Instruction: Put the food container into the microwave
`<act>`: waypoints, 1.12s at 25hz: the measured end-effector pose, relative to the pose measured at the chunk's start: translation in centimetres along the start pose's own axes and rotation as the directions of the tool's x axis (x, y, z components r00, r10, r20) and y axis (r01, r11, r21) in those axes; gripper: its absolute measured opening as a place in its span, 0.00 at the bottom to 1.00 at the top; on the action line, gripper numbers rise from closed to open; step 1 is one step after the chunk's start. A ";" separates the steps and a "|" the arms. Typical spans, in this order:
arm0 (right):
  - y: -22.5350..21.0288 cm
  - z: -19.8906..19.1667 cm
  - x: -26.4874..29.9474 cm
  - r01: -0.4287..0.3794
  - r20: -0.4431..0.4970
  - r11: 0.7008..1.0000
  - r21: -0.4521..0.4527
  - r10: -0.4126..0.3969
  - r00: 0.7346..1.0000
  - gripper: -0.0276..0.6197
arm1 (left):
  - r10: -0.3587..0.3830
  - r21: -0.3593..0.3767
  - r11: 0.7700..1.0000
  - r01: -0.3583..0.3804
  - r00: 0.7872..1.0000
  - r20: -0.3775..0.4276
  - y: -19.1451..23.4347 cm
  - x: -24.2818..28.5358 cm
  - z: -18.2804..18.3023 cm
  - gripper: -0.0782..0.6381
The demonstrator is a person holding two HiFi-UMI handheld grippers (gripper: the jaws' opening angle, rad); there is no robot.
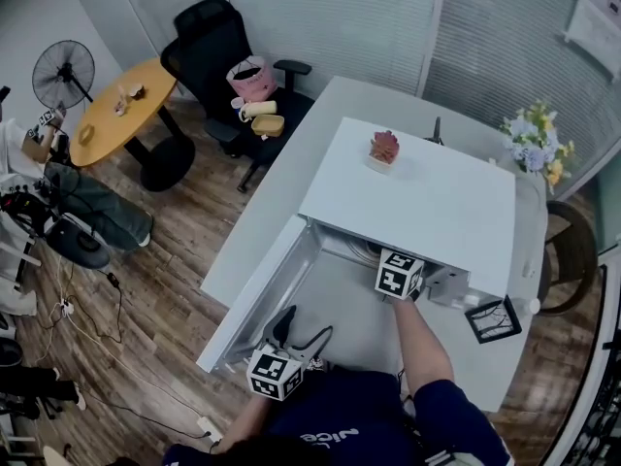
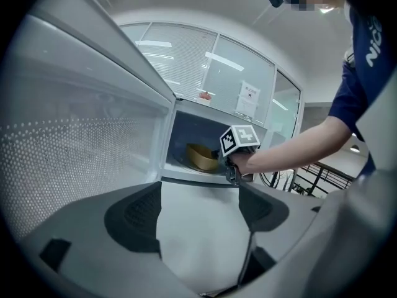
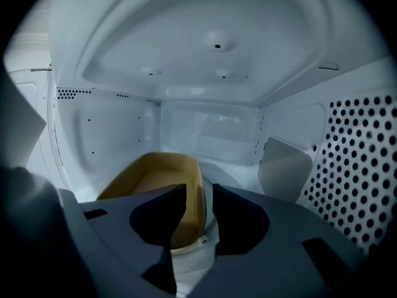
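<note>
Right gripper (image 3: 200,194) jaws spread, not pinching; the right-hand rim of the food container (image 3: 149,172) sits in the gap between them, left jaw over its inside, right jaw outside. Yellow-brown food container rests on the floor of the microwave (image 3: 205,129) cavity, left of centre, empty. Left gripper (image 2: 200,191) jaws spread wide, nothing between them, held low over the worktop (image 1: 291,163) just beside the open microwave door (image 2: 74,135), pointing at the cavity. Person's right forearm reaches into the opening
</note>
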State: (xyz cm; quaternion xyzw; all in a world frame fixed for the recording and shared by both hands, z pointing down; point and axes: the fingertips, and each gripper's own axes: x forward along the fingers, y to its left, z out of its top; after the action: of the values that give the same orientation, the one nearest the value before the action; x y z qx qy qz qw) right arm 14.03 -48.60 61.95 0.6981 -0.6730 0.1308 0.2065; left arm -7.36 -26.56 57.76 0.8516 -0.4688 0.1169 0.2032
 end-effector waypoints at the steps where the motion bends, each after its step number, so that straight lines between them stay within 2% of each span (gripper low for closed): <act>1: 0.0 -0.1 0.0 -0.003 0.002 1.000 -0.001 0.003 1.000 0.27 | -0.001 -0.003 1.000 0.001 1.000 -0.001 0.0 0.1 0.0 0.65; 9: 0.4 0.0 -0.9 -0.047 0.040 0.999 0.013 0.046 0.998 0.40 | -0.016 0.023 1.000 0.017 1.000 -0.024 -0.2 0.6 -0.5 0.65; 19: 0.9 2.6 -4.6 -0.109 0.163 0.994 0.025 0.104 0.981 0.42 | -0.045 0.022 0.999 0.046 0.999 -0.018 -0.4 1.2 -0.1 0.65; 28: 1.1 2.4 -7.8 -0.117 0.174 0.993 0.018 0.112 0.978 0.42 | -0.115 0.029 0.993 0.115 0.993 -0.005 -1.4 2.1 0.2 0.65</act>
State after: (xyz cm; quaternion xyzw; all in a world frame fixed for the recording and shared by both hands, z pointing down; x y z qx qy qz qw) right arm 12.23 -42.84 56.37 0.6699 -0.7253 0.0912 0.1298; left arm -5.07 -27.55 58.10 0.8799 -0.4168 0.1135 0.1979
